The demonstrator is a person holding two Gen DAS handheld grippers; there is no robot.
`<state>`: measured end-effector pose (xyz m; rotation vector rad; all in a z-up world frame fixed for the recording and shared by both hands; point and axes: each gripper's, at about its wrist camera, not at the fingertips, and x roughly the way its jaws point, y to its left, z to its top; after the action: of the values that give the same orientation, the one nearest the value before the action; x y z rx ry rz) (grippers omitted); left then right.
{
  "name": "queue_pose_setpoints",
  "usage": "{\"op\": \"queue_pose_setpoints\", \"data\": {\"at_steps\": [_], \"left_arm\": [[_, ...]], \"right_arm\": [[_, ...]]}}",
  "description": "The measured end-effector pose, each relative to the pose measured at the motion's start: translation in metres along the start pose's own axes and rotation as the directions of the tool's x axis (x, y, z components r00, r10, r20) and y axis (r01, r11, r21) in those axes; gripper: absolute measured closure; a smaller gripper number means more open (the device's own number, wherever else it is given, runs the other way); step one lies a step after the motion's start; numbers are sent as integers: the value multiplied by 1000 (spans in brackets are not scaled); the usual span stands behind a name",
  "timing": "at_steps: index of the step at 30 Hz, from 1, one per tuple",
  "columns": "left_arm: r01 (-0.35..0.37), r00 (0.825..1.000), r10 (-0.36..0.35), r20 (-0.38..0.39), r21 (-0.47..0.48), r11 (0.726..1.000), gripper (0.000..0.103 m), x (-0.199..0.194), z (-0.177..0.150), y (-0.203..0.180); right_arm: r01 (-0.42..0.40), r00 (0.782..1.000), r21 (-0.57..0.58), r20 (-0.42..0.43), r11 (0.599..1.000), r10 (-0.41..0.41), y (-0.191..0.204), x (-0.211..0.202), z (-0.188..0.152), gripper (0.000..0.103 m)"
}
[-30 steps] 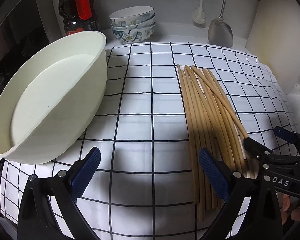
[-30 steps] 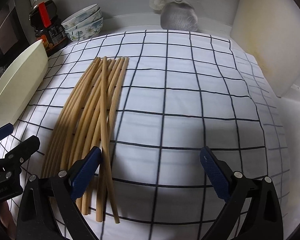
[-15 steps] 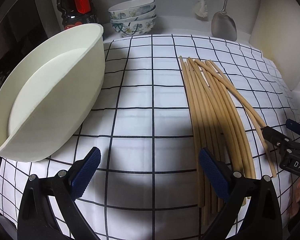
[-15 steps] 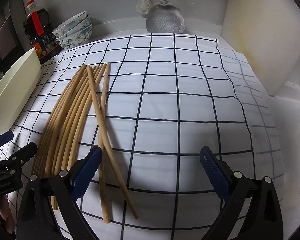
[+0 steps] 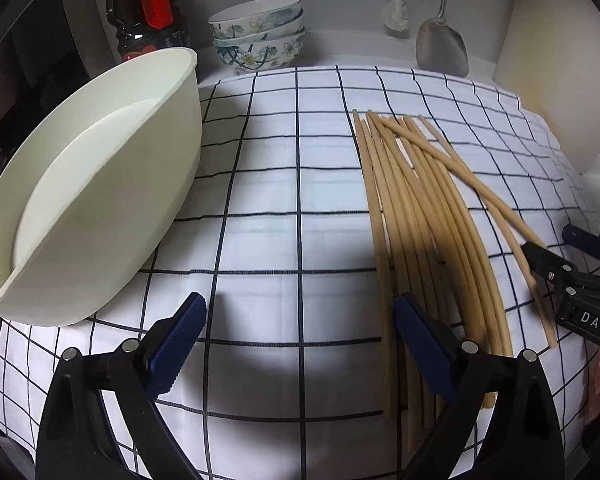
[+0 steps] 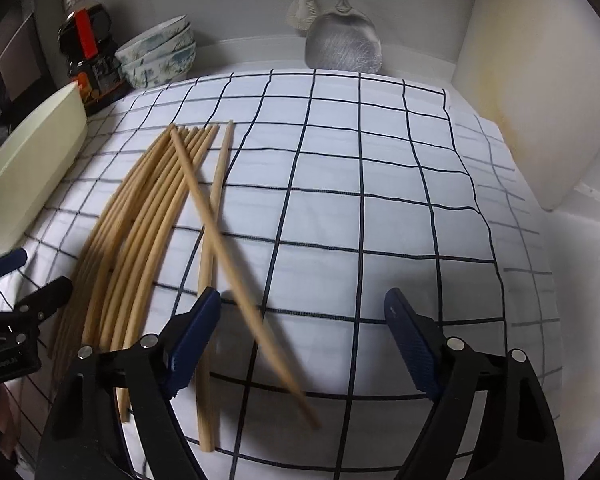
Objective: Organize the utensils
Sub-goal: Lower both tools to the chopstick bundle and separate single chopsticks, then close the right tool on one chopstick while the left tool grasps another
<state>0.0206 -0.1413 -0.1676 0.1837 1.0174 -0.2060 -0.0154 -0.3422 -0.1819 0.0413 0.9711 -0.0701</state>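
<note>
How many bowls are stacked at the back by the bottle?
3 bowls, nested in one stack on the counter behind the checked cloth, right of the dark bottle. Anything beneath them would be hidden.

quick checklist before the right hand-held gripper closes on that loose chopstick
1. Loose chopstick between the right hand-held gripper jaws: ok; jaws closing, pads not yet on it.
2. Only one stick in the gap: cannot tell; a second chopstick runs under the left finger.
3. Bundle outside the jaws: ok.
4. Left hand-held gripper empty, open: ok.
5. Tub empty, tilted on the cloth: ok.
</note>
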Motion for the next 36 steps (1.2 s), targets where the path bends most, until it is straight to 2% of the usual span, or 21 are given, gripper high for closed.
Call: {"op": "queue_pose_setpoints", "data": {"at_steps": [3,6,8,11,13,14,16,18,25,30,36], "left_arm": [[2,1000,-2,7,-10,1000,10,0,-1,1],[-2,1000,2,8,-2,1000,15,1,2,-1],[6,1000,-6,16,7,1000,25,1,5,-5],[39,999,-39,20,15,999,43,0,9,-11],[68,997,-68,18,19,998,59,0,10,-14],[79,997,-79,19,23,997,64,-1,10,-15],[87,996,-88,22,34,996,84,-3,9,-19],[92,995,-93,23,38,995,95,-3,9,-21],[116,993,-116,30,20,993,96,-11,10,-15],[135,989,-135,54,13,991,96,-33,19,-11],[151,985,-147,91,-31,988,96,-76,28,6]], "right_arm": [[-6,1000,-1,0,1000,6,1,0,0,23],[-14,1000,-19,9,1000,14,4,1,2,30],[-24,1000,-38,17,999,25,7,1,5,36],[-45,999,-71,24,996,46,12,2,8,53],[-65,998,-100,17,993,67,18,1,10,72],[-72,997,-114,13,991,74,20,1,10,78],[-69,997,-137,9,988,71,25,0,9,95],[-67,998,-151,7,986,69,28,-1,8,97],[-105,994,-92,26,990,108,24,-9,4,97],[-145,988,-19,56,989,146,17,-28,7,97],[-177,978,-32,106,984,180,24,-67,19,97]]}}
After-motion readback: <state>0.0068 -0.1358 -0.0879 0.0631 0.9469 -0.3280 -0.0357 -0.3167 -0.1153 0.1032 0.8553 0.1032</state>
